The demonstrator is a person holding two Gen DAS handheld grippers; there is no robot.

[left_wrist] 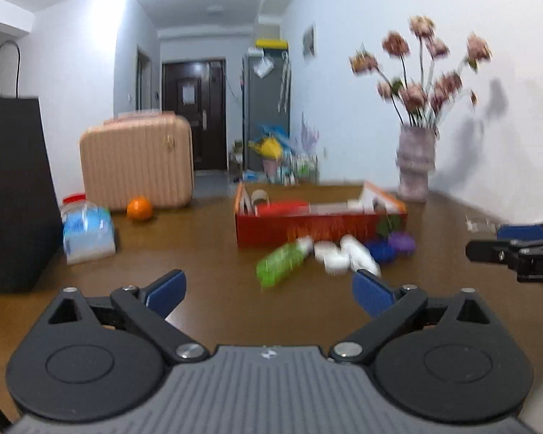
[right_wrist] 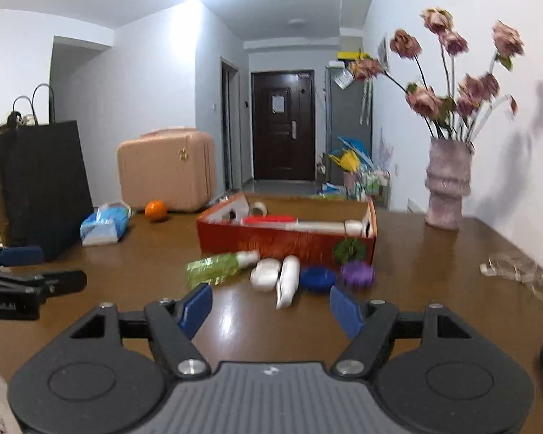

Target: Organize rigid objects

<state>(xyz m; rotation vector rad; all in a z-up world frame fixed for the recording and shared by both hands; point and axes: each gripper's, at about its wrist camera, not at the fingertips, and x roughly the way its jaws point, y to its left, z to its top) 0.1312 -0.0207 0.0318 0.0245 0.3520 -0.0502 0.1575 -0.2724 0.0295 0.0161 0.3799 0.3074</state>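
A red open box (left_wrist: 300,229) (right_wrist: 271,244) sits mid-table and holds a tape roll (right_wrist: 257,208), a red item and white items. In front of it lie a green bottle (left_wrist: 280,262) (right_wrist: 217,266), a white case (right_wrist: 266,274), a white device (right_wrist: 287,284), a blue spiky disc (right_wrist: 318,277), a purple spiky ball (right_wrist: 358,273) and a green spiky ball (right_wrist: 349,247). My left gripper (left_wrist: 269,291) is open and empty, short of the bottle. My right gripper (right_wrist: 271,307) is open and empty, just short of the white device.
A pink vase with flowers (right_wrist: 447,188) stands at the back right. A black bag (right_wrist: 43,184), a tissue pack (right_wrist: 105,222), an orange (right_wrist: 156,210) and a pink case (right_wrist: 166,168) are at the left. Clear plastic bits (right_wrist: 517,271) lie at the right.
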